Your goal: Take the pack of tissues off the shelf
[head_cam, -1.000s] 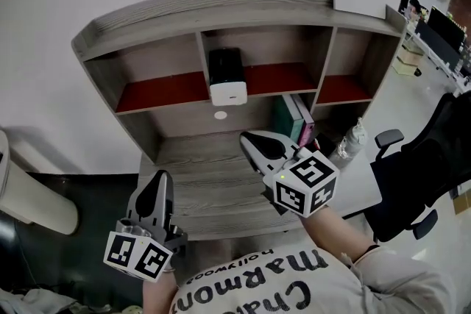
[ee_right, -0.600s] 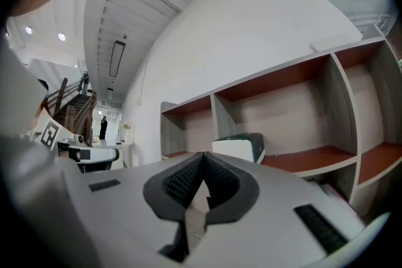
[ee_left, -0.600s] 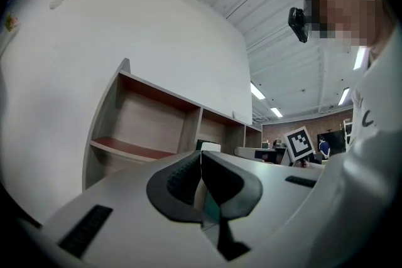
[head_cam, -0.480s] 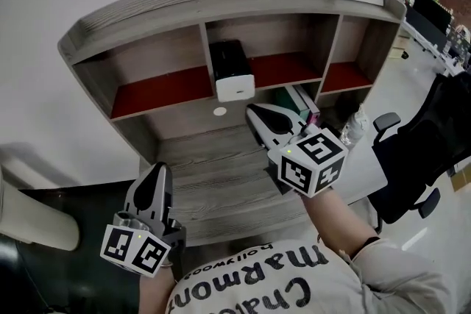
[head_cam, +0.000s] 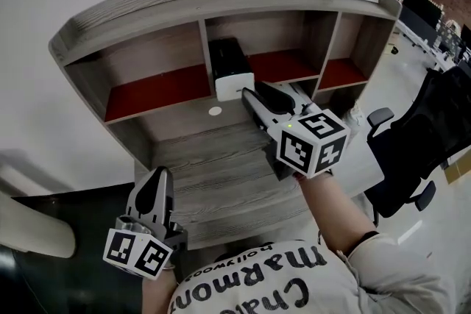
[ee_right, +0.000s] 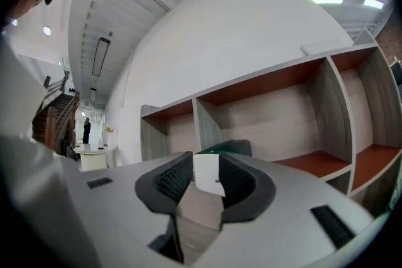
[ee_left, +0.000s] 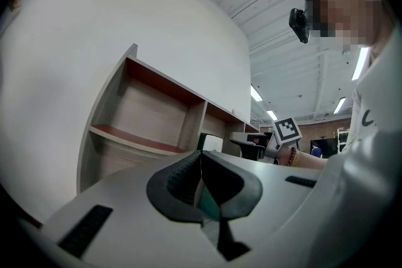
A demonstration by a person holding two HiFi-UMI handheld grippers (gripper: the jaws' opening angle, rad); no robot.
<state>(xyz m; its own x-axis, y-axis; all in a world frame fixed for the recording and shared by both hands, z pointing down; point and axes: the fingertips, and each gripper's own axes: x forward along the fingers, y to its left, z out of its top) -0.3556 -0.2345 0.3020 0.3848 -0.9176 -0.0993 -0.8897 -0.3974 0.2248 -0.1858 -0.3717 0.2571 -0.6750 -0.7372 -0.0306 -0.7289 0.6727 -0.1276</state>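
the step in hand is the reach for the pack of tissues (head_cam: 225,59). it lies on the red board of the shelf (head_cam: 158,88), in the middle compartment, close beside the left divider, with its white end turned outward at the front edge.

the right gripper (head_cam: 250,94) is just in front of this white end and its jaws are opening. in the right gripper view the white end shows in the gap between them, but the pads do not press on it and the gripper has hold of nothing. the left gripper (head_cam: 157,176) hangs low over the tabletop (head_cam: 213,165), well apart from the shelf, with its jaws together and nothing between them.

to do it well, i think the jaws should open wider than the pack before they go forward, then slide along its two long sides and close well behind the white end. the divider is very near on one side, so that jaw needs care there. then the pack should come straight out toward the person.

the pack is a long block, dark green on top and white at the end, probably soft film that yields under pressure. the shelf is of grey wood grain with flat, matt red boards. the pads are black and ribbed.
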